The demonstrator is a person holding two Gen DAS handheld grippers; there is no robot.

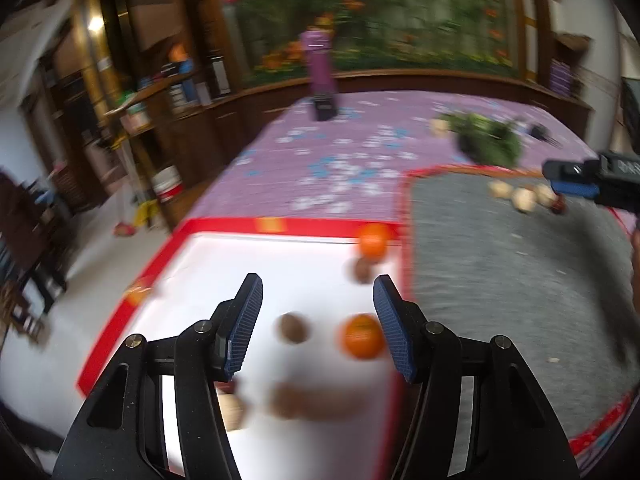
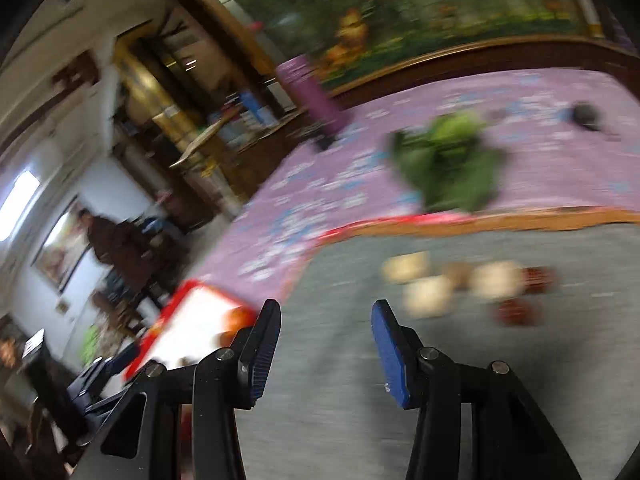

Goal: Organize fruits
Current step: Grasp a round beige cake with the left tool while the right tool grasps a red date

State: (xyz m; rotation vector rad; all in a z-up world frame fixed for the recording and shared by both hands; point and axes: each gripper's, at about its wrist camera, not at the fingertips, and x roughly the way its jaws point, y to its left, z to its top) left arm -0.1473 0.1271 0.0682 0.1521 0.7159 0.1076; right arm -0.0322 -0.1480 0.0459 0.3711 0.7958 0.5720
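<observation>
Both views are motion-blurred. My left gripper (image 1: 318,292) is open and empty above a white tray with a red rim (image 1: 224,225). In the tray lie two oranges (image 1: 362,336) (image 1: 373,240) and several brown fruits (image 1: 293,328). My right gripper (image 2: 326,320) is open and empty over a grey mat (image 2: 340,400); it also shows at the right edge of the left wrist view (image 1: 592,184). On the mat ahead lie several pale fruits (image 2: 426,296) (image 1: 524,198) and dark red fruits (image 2: 516,312). The white tray (image 2: 188,312) shows to the right gripper's left.
A purple flowered cloth (image 1: 340,152) covers the table. A green leafy bunch (image 2: 452,164) (image 1: 488,140) lies beyond the mat. A purple bottle (image 1: 320,60) stands at the far edge. Shelves and floor lie to the left. A person (image 2: 116,240) stands in the background.
</observation>
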